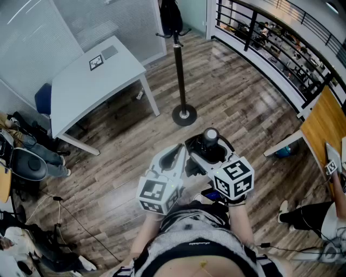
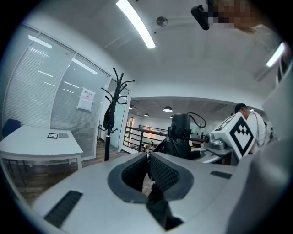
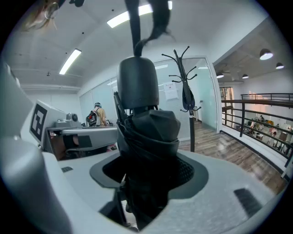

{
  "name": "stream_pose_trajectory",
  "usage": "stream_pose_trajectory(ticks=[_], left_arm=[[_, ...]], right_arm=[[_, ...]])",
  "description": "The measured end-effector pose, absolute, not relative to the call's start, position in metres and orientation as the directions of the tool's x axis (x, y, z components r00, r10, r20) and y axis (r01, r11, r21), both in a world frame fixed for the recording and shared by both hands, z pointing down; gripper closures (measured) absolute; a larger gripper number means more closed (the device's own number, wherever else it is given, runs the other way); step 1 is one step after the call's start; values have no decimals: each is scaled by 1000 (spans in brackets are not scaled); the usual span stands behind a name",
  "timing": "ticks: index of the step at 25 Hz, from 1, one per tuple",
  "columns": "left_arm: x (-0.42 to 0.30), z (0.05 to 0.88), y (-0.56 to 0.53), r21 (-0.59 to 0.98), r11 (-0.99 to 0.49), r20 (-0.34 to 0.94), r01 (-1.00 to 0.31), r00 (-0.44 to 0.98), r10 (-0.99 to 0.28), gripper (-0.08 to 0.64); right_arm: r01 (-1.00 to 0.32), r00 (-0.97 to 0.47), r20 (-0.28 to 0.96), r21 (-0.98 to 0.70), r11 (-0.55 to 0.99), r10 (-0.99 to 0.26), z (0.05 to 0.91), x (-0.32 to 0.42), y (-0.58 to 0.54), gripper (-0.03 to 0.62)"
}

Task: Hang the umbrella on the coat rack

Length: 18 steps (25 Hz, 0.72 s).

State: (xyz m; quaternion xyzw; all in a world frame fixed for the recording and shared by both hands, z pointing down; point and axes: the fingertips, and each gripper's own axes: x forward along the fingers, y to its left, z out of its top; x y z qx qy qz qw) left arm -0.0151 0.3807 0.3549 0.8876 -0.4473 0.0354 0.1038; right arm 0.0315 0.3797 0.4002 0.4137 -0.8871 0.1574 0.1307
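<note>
Left hand-held gripper (image 1: 174, 156): jaws together with nothing between them; it is held low in front of the person, just left of the other gripper.
Right hand-held gripper (image 1: 201, 153): clamped on the umbrella, its pads pressing the folded black canopy from both sides.
Umbrella (image 3: 146, 125): folded and black, standing upright in the right jaws with its rounded handle on top; a black strap runs from the handle to the top edge of the right gripper view.
Umbrella's place: in front of the person's body, well apart from the rack and touching nothing but the right jaws.
Rack (image 1: 180, 70): a dark pole on a round base, upright on the floor ahead of both grippers, with curved hooks at the top.
Bag (image 1: 171, 16): a black item, seemingly a bag, hanging from the upper hooks against the pole.
Worktop (image 1: 81, 92): white, to the left of the rack by the glass wall, with a square marker card (image 1: 96, 62) near its far edge.
Chair (image 1: 43, 98): blue, partly hidden behind the worktop's left side.
Floor (image 1: 243, 116): wood planks.
Railing (image 1: 270, 38): dark bars along the right, beyond the rack.
</note>
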Motion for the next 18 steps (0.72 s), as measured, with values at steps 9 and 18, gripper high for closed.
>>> stream_pose_trajectory(ticks=[9,18], left_arm=[[1,359,385,159,-576,153,-802,596,-788,541],[24,375,394,152,-573,172,-806,592,-787,541]], right_arm=[[-769,-632,362,-181,613,-686,402,46,386,325],[-772,-625,382,-176,610,-681,414,71,396,325]])
